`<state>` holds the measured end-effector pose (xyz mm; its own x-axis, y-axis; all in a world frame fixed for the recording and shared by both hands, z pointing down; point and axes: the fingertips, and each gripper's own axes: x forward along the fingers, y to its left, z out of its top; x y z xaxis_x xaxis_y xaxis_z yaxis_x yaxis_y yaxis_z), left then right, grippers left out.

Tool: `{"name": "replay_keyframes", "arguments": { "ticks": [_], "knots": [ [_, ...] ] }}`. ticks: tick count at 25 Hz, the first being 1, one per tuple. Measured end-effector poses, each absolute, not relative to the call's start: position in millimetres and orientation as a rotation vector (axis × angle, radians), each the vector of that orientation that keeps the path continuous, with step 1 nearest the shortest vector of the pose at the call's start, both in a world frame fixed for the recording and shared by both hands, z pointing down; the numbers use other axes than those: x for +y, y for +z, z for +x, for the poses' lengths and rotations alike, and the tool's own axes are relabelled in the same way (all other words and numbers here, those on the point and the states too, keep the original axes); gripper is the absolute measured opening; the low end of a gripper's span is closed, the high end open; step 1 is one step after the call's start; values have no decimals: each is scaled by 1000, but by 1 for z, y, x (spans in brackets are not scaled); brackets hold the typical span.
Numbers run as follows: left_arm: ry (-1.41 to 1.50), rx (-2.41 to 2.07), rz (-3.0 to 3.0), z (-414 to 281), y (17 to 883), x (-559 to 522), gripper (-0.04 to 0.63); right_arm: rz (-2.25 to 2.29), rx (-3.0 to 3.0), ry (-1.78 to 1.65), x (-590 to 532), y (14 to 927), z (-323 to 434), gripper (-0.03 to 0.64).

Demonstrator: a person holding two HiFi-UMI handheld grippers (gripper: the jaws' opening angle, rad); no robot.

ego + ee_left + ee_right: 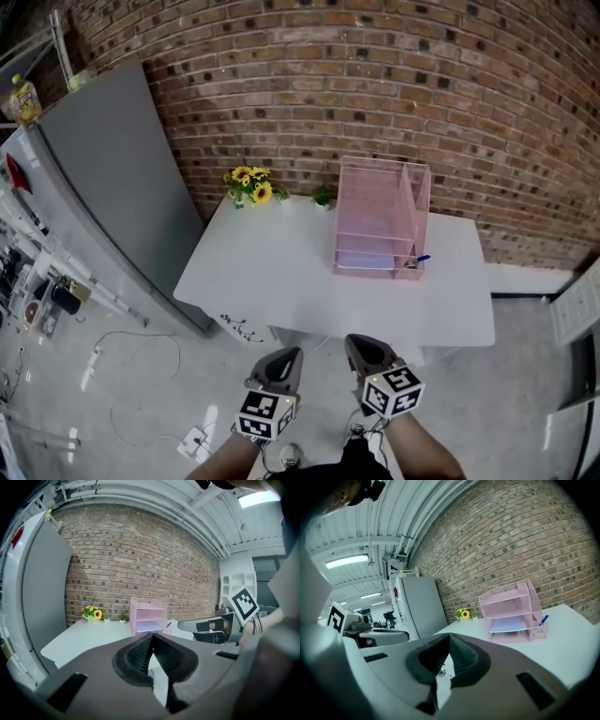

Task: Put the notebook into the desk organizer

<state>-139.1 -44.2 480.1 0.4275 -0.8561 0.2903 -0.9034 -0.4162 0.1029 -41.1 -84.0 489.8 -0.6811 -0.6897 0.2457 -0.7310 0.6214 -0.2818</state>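
Note:
The pink desk organizer (380, 220) stands on the white table (281, 272), toward its right side. A pale lavender notebook (366, 251) lies flat on its lower shelf, and shows the same way as the notebook (149, 626) and the notebook (508, 625) in both gripper views. My left gripper (286, 361) and right gripper (361, 352) hang side by side off the table's near edge, well short of the organizer. Both are shut with nothing between their jaws. The left gripper (151, 641) and right gripper (447, 648) both point toward the organizer (149, 616) (513, 611).
A blue pen (422, 260) sits in the organizer's right side compartment. Yellow flowers (251, 185) and a small green plant (323, 197) stand at the table's back edge by the brick wall. A tall grey cabinet (103, 178) stands left of the table. Cables lie on the floor (141, 375).

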Motion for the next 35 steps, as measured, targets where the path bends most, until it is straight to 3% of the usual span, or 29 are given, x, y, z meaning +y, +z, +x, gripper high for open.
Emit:
{"name": "replay_keyframes", "arguments": {
  "ticks": [10, 21, 35],
  "knots": [
    [272, -1358, 2567, -166, 483, 25, 6, 1441, -2614, 507, 12, 482, -58, 3],
    [239, -1184, 2617, -103, 477, 69, 6, 1599, -2504, 490, 71, 471, 12, 3],
    [261, -1292, 2539, -34, 472, 105, 6, 1444, -2610, 470, 99, 463, 66, 3]
  ]
}}
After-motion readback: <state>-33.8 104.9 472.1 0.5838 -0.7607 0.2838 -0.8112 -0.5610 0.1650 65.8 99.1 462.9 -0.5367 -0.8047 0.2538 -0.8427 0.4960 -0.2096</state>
